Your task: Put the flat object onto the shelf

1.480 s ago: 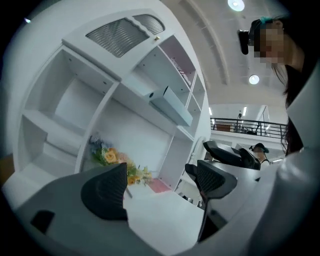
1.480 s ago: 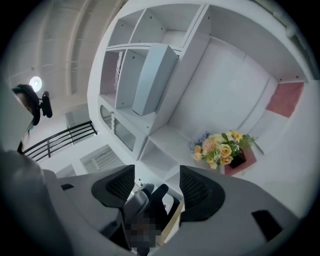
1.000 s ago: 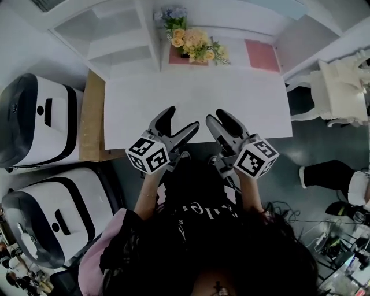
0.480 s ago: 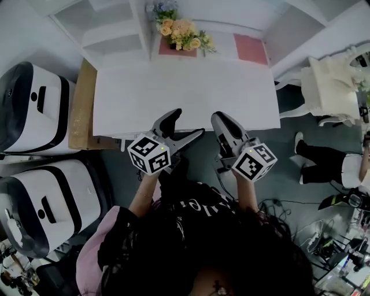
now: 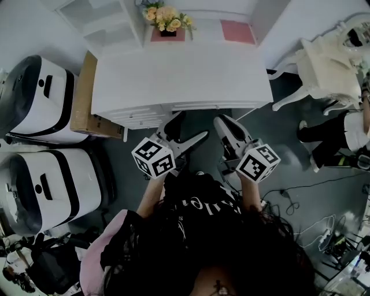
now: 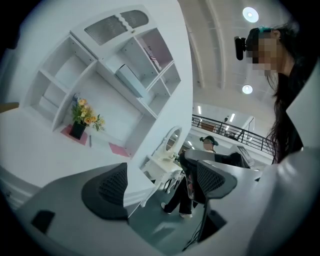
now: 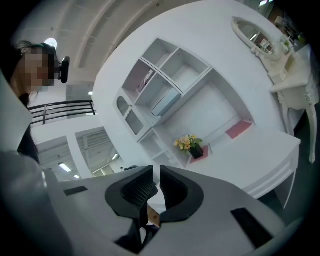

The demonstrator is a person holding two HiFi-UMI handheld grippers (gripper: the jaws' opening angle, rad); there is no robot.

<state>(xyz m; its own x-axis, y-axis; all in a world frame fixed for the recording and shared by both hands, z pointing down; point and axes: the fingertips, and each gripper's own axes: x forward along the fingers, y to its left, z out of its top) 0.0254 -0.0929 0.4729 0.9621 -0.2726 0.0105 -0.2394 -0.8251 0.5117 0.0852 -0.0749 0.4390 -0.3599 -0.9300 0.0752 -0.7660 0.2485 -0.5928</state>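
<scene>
**Two grippers off the worktop (image 5: 179, 75), pink flat object (image 5: 237, 32) at its back**

Left gripper (image 5: 191, 126): jaws wide apart, nothing between them. Right gripper (image 5: 224, 122): jaws just closed, pads together, nothing gripped. Both held level over the dark floor (image 5: 289, 150), just short of the worktop's front edge, pointing towards it. Pink flat object lying on the worktop's rear strip, right of the flower pot (image 5: 167, 17), beside the white shelf unit (image 5: 107, 26); well apart from both grippers. Second pink mat (image 5: 180, 34) under the flower pot. Cardboard box (image 5: 85, 92) against the worktop's left side.
</scene>
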